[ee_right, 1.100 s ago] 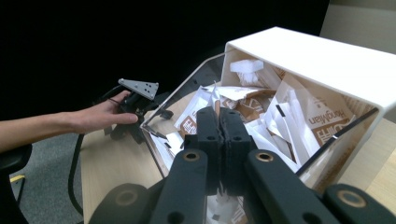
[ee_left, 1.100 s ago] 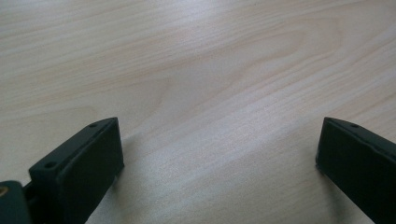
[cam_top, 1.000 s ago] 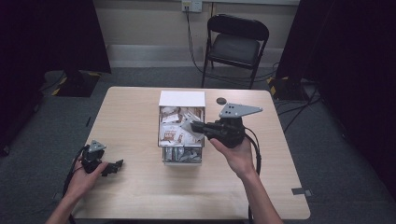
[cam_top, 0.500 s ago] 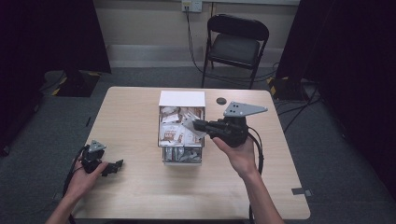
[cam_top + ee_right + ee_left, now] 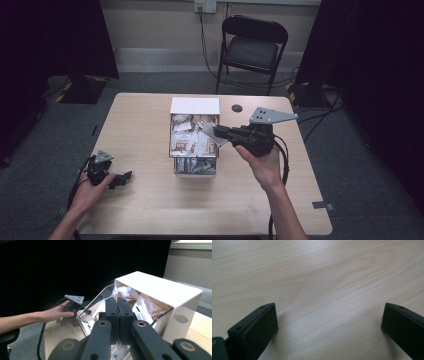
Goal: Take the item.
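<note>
The right gripper (image 5: 117, 305) reaches over a clear box (image 5: 160, 293) of paper packets (image 5: 152, 308), its jaws pressed together. Farther left, a hand (image 5: 53, 313) holds the other gripper (image 5: 74, 302)

We see a light wooden table (image 5: 150, 125) filling the middle of the high view, its pale grain running across the left gripper view as bare surface. At the centre of the frame a clear box with a white top (image 5: 194, 135) stands on it, packed with sachets. Just right of the box's upper end lies a small dark round disc (image 5: 237, 108). At lower left the left gripper (image 5: 116, 179) rests on the tabletop.
</note>
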`<state>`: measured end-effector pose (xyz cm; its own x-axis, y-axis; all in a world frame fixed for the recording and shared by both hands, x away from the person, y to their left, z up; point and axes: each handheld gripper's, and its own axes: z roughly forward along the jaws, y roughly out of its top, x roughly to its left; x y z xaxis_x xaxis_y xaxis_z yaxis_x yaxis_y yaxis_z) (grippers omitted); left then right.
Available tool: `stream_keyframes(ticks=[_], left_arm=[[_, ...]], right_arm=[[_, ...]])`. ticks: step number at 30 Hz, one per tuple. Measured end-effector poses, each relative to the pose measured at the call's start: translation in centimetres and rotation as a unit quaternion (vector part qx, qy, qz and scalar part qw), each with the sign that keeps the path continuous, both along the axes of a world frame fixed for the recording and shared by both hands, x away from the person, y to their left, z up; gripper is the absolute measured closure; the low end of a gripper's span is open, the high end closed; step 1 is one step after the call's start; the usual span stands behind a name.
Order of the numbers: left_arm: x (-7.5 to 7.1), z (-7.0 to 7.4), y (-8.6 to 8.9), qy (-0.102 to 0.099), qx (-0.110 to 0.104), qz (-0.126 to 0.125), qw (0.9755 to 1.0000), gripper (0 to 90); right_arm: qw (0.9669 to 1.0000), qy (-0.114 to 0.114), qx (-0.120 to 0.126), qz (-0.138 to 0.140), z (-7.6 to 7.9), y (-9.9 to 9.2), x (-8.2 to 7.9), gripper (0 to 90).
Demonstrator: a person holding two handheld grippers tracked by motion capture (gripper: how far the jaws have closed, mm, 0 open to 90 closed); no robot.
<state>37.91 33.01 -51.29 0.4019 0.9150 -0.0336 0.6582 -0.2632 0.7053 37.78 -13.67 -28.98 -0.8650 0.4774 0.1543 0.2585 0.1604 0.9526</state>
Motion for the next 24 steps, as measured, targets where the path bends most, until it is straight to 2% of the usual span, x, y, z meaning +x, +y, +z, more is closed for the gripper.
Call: stream_keyframes(ticks=[24], left_arm=[[0.0,0.0,0.0,0.000,0.000,0.000,1.0000,0.2]], right_arm=[[0.9995,-0.002,0.006,-0.030,-0.1,-2.1,0.2,89.1]])
